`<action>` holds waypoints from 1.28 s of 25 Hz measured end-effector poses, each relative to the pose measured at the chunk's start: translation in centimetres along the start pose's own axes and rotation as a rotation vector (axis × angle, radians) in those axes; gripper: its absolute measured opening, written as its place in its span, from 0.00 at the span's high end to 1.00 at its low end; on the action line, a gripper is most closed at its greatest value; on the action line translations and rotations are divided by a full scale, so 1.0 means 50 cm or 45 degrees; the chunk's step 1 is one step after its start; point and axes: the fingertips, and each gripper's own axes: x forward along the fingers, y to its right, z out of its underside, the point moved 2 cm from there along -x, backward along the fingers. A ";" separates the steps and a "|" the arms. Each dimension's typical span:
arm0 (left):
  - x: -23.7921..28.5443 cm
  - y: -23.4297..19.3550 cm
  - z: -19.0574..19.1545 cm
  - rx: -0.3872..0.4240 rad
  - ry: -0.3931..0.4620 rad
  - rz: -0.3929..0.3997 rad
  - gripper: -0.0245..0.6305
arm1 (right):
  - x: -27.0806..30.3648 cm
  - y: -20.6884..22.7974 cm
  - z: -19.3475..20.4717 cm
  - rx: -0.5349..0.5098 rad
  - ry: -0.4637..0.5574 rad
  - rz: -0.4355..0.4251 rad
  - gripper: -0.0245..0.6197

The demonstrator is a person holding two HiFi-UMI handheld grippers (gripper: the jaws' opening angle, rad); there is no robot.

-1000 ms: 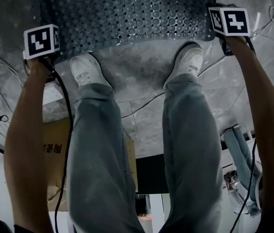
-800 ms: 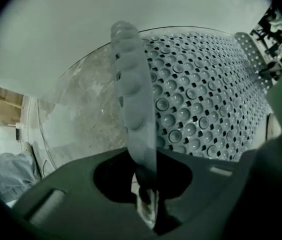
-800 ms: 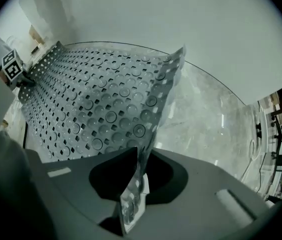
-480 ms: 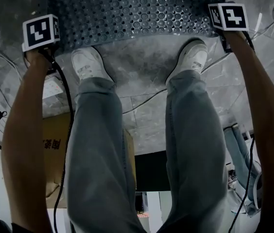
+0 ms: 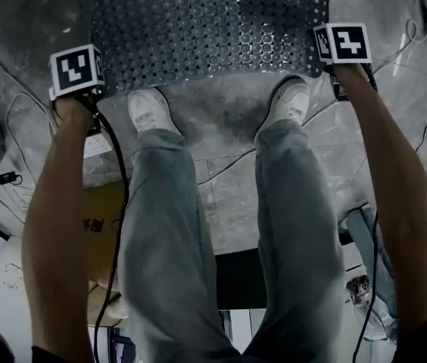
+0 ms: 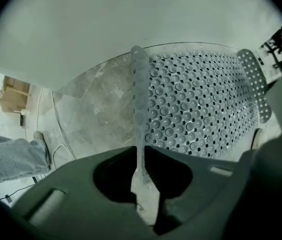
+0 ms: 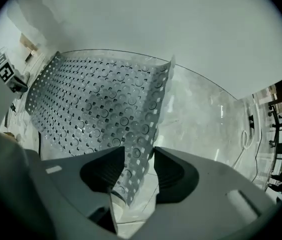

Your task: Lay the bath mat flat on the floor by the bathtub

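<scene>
Right gripper (image 7: 140,166) newly wide-jawed — bath mat (image 5: 206,21) loose between, flatter than before; left gripper (image 6: 142,159) tight on its edge

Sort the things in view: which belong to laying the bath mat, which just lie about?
In use: grey perforated rubber bath mat; left gripper, shut on its edge; right gripper, jaws just opened, mat between them.
Lying about: white cable; brown cardboard box.

Mat (image 5: 202,29): grey, translucent, rectangular, covered in rows of round suction cups and holes. It lies mostly flat on the marble floor (image 5: 229,119) at upper centre, far edge against the bathtub (image 6: 131,24). Both near corners are raised.
</scene>
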 end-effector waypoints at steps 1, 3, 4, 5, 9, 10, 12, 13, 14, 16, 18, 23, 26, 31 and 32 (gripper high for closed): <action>-0.009 0.001 0.003 -0.009 -0.002 0.002 0.88 | -0.009 0.002 0.001 0.009 0.001 0.001 0.66; -0.028 0.008 0.007 -0.025 -0.006 0.013 0.89 | -0.030 0.002 0.005 0.026 0.004 -0.001 0.67; -0.037 0.013 0.010 -0.030 -0.006 0.020 0.90 | -0.039 -0.004 0.007 0.031 0.005 -0.010 0.69; -0.046 0.019 0.014 -0.033 -0.007 0.026 0.90 | -0.046 -0.012 0.009 0.035 0.007 -0.022 0.69; -0.079 0.042 0.032 -0.045 -0.029 0.051 0.95 | -0.072 -0.051 0.020 0.058 0.003 -0.076 0.72; -0.086 0.047 0.036 -0.048 -0.039 0.057 0.95 | -0.079 -0.064 0.021 0.062 0.004 -0.091 0.74; -0.102 0.054 0.039 -0.043 -0.054 0.062 0.95 | -0.095 -0.091 0.017 0.052 0.016 -0.120 0.81; -0.112 0.059 0.040 -0.039 -0.057 0.065 0.95 | -0.105 -0.102 0.015 0.035 0.025 -0.131 0.86; -0.121 0.064 0.040 -0.035 -0.056 0.072 0.95 | -0.116 -0.112 0.013 0.008 0.032 -0.140 0.91; -0.141 0.073 0.039 -0.036 -0.049 0.085 0.95 | -0.139 -0.126 0.006 -0.045 0.043 -0.153 0.96; -0.162 0.078 0.036 -0.044 -0.038 0.095 0.95 | -0.161 -0.133 -0.002 -0.052 0.057 -0.164 0.95; -0.222 0.106 0.040 -0.123 -0.030 0.158 0.95 | -0.217 -0.158 0.002 -0.029 0.054 -0.233 0.95; -0.257 0.144 0.046 -0.210 -0.035 0.252 0.95 | -0.252 -0.199 0.016 -0.100 0.047 -0.296 0.95; -0.310 0.192 0.051 -0.240 -0.027 0.326 0.95 | -0.307 -0.241 0.018 -0.036 0.088 -0.363 0.95; -0.323 0.202 0.051 -0.250 -0.020 0.348 0.95 | -0.318 -0.248 0.017 -0.010 0.098 -0.380 0.95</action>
